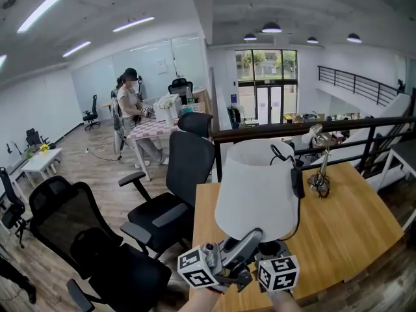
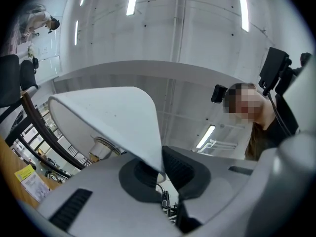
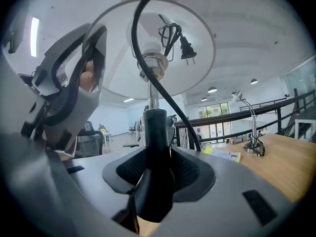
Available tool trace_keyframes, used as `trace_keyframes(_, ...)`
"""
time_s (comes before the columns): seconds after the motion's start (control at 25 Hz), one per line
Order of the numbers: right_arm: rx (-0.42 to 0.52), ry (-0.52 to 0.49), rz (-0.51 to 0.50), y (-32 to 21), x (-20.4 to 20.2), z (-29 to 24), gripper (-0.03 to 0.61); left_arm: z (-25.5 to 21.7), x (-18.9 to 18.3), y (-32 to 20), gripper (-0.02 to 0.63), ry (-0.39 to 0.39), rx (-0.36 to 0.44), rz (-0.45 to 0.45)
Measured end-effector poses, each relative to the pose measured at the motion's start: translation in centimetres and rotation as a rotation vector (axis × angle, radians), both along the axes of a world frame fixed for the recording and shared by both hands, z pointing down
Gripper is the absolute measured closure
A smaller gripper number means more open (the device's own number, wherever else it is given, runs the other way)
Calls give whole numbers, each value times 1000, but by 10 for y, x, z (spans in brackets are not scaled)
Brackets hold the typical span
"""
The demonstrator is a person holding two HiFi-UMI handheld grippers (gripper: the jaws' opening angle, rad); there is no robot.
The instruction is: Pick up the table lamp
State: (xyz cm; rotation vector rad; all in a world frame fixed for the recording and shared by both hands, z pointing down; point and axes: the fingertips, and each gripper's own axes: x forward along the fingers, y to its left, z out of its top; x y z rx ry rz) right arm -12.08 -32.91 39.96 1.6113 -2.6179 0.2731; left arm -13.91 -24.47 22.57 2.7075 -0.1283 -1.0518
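The table lamp [image 1: 257,181] is held over the wooden table [image 1: 351,220], near its front-left edge, with open tabletop to the right. The shade [image 2: 113,117] is pinched at its rim by the left gripper [image 2: 160,169]. The black stem [image 3: 155,132] is clamped by the right gripper [image 3: 157,169]. The base is hidden.

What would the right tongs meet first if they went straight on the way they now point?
The table lamp's black stem: the right tongs already grip it, so it blocks the line. Beyond it, probably the black railing, though depth is unclear.
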Motion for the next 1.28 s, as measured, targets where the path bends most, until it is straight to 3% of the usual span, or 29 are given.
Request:
trace_keyframes(0.48,52,2,-19,-1,-10,-29,416,-24,-13,7,601,32,47,-25)
trace_keyframes(1.28,91,-28,-51,-6,-39,-44,416,-36,-33,11,601,10,83,-69)
